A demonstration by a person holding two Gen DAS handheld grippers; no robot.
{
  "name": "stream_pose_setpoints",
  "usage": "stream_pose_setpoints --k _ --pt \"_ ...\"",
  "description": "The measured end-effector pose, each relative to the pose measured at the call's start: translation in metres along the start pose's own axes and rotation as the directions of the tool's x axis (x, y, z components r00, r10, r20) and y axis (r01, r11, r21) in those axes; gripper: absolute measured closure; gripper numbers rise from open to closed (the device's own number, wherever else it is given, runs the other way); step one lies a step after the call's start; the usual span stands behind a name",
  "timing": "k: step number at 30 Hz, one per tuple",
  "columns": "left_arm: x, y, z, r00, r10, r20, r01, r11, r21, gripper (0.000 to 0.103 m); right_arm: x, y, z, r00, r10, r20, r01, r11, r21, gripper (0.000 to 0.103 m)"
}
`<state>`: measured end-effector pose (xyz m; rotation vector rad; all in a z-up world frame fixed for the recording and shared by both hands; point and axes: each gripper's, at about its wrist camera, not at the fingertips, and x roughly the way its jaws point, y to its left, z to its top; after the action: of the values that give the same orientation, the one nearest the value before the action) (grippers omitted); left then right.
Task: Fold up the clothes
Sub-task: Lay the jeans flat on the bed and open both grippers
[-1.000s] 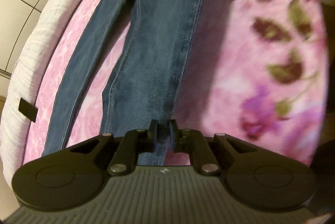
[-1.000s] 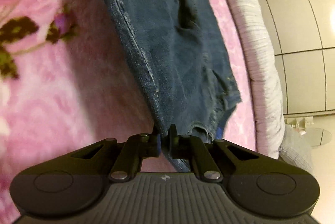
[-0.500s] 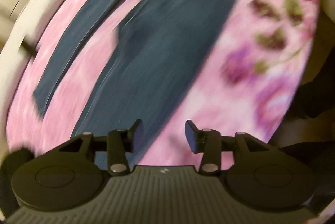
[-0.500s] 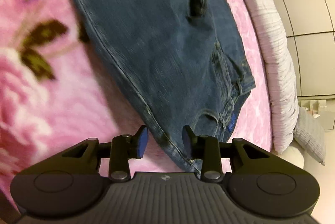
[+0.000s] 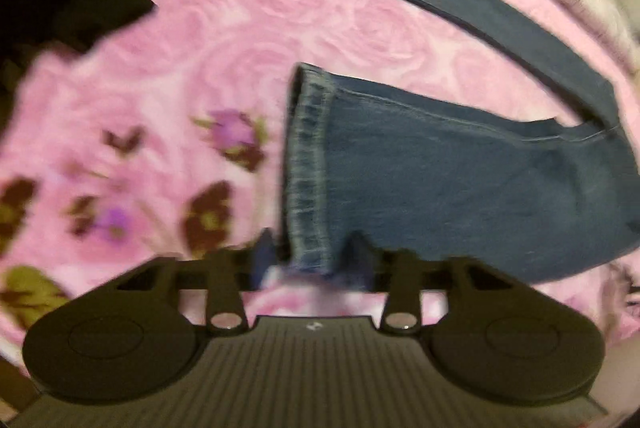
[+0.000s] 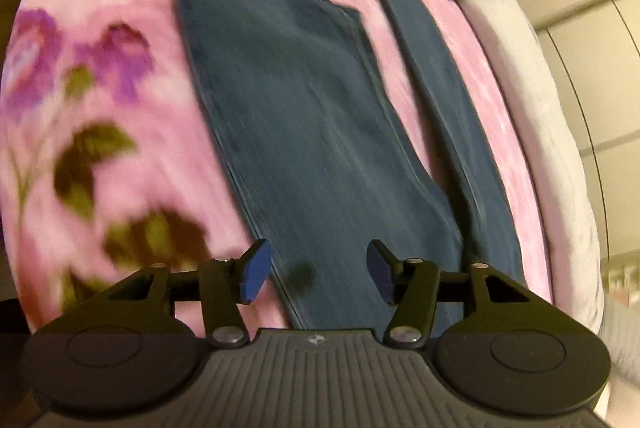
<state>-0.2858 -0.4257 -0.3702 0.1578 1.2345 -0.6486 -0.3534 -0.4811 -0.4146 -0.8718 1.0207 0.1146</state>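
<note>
both claws gape: left gripper [image 5: 310, 260] straddling jeans [image 5: 460, 180] hem, right gripper [image 6: 318, 274] over denim, empty.

The jeans [image 5: 460, 180] are matt blue denim, faintly streaked, with stitched seams and a paler worn hem. The blanket [image 5: 248, 40] under them is soft, fuzzy pink cloth with a printed flower pattern. The left gripper [image 5: 310, 260] and right gripper [image 6: 316, 270] are matt black plastic with ribbed bodies, shiny metal rivets and blue pads [image 6: 254, 270]
</note>
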Motion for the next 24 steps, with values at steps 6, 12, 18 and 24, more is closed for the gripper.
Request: stream_pose_setpoints --k 6,12,18,24 --pt "-0.043 0.001 -0.026 0.999 -0.022 0.047 0.023 0.999 -0.023 0.084 0.021 0.009 0.035 1.0 0.019 0.003 -0.019 0.999 -0.042 0.045" --pt "-0.044 0.003 -0.047 0.999 0.027 -0.039 -0.029 0.998 -0.049 0.091 0.025 0.013 0.048 0.999 0.031 -0.016 -0.031 0.998 -0.047 0.043" --pt "-0.055 -0.018 -0.038 0.987 0.16 -0.023 -0.158 0.985 0.074 0.081 -0.004 -0.005 0.044 0.999 0.015 -0.045 -0.012 0.998 0.067 0.038" --pt "-0.105 -0.075 -0.018 0.972 0.23 0.046 -0.234 0.958 0.165 0.041 -0.052 -0.08 0.011 0.994 0.033 -0.1 0.014 0.9 0.436 0.023"
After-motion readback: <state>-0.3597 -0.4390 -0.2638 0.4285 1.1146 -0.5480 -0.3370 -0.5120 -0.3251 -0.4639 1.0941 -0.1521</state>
